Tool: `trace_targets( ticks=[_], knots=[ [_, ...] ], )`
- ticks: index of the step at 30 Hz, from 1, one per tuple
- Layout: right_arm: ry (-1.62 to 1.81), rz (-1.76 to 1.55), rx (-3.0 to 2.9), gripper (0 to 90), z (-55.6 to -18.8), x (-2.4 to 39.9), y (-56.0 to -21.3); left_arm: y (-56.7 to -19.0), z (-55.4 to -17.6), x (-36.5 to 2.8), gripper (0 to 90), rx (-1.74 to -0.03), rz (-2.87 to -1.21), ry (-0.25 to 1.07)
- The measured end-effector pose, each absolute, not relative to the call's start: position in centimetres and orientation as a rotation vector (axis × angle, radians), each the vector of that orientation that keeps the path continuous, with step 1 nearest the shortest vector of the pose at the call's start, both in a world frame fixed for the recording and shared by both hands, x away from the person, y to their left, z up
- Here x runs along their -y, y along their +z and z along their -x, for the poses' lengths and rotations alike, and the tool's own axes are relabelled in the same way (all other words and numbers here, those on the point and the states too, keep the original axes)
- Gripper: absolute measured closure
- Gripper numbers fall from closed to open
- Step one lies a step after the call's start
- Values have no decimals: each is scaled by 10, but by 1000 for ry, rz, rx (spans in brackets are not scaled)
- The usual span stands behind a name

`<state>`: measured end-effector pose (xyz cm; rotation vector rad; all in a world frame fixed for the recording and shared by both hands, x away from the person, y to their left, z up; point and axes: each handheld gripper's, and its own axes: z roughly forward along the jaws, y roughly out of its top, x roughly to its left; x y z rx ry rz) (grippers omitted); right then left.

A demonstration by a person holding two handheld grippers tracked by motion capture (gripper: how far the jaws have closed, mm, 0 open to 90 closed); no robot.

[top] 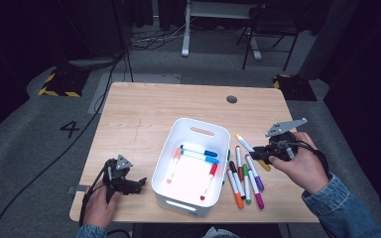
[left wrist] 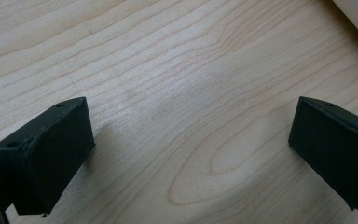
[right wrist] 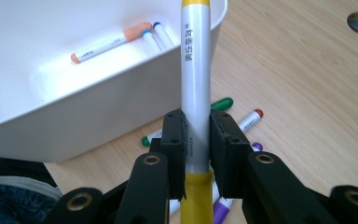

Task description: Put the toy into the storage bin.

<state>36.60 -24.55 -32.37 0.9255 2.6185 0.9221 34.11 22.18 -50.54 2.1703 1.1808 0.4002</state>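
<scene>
Right gripper [right wrist: 196, 154]: clamped tight on the yellow marker [right wrist: 195, 70], lifted off the table [top: 139, 114], just at 3 o'clock of the bin.
Left gripper [left wrist: 191, 154]: jaws spread wide, nothing between them, low over bare wood at 9 o'clock of the bin.
White bin [top: 176, 136]: four markers inside, two blue-capped, one red, one peach.
Loose markers [top: 245, 181]: six lying in a row at the bin's 3 o'clock.

Black grippers, grey three-cornered plates, brass-ringed screw holes, denim sleeves [top: 345, 208].
</scene>
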Motion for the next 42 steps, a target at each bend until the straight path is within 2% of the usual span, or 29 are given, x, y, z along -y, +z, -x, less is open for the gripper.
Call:
trace_targets(
  ticks=[22,42],
  knots=[
    [1031,-766,-2625,770,-389,192,-294,-506,-343,-221,0,-1191,-2163,417],
    [1071,-692,-2637,770,-424,151,-305,-506,-345,-221,0,-1201,-2155,416]
  ],
)
